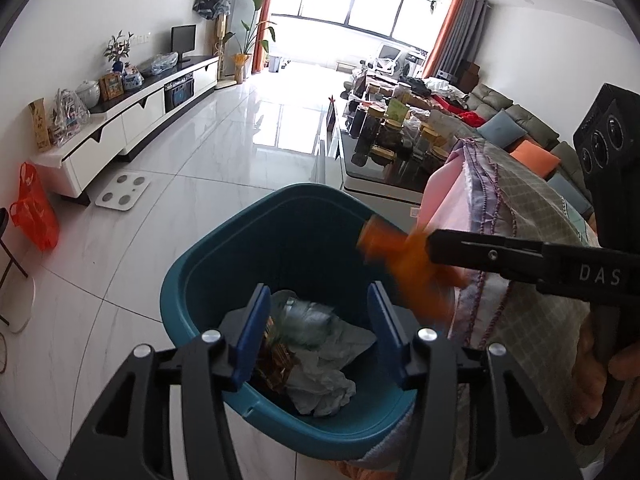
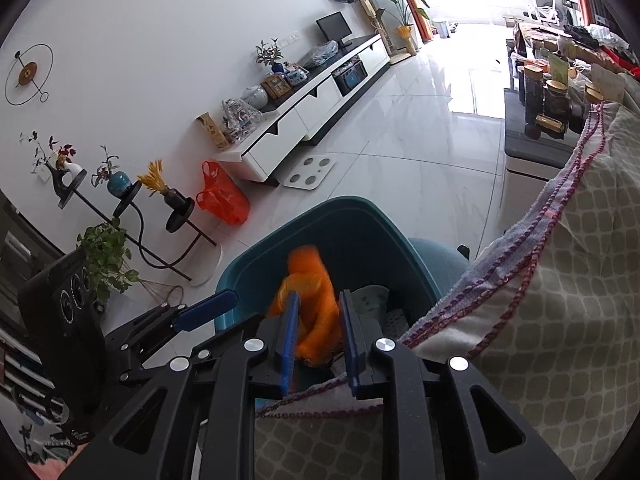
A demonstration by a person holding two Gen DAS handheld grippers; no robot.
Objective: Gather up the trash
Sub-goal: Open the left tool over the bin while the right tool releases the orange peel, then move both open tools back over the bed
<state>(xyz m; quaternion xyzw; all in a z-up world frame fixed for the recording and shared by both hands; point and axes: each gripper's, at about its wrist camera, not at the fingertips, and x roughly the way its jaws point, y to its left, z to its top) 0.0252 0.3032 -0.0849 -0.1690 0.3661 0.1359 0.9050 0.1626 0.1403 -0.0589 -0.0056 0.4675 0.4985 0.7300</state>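
Right claw [image 2: 318,332] pinches orange wrapper [image 2: 312,296] over teal bin [image 1: 192,280], lower centre; left claw [image 1: 316,328] hangs wide, empty. Next: likely release.

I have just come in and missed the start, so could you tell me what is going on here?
A person is collecting trash with two handheld grippers. The right gripper holds a crumpled orange wrapper over the teal bin. The left gripper hangs open above the bin, nothing between its pads. Crumpled paper and wrappers already lie inside.
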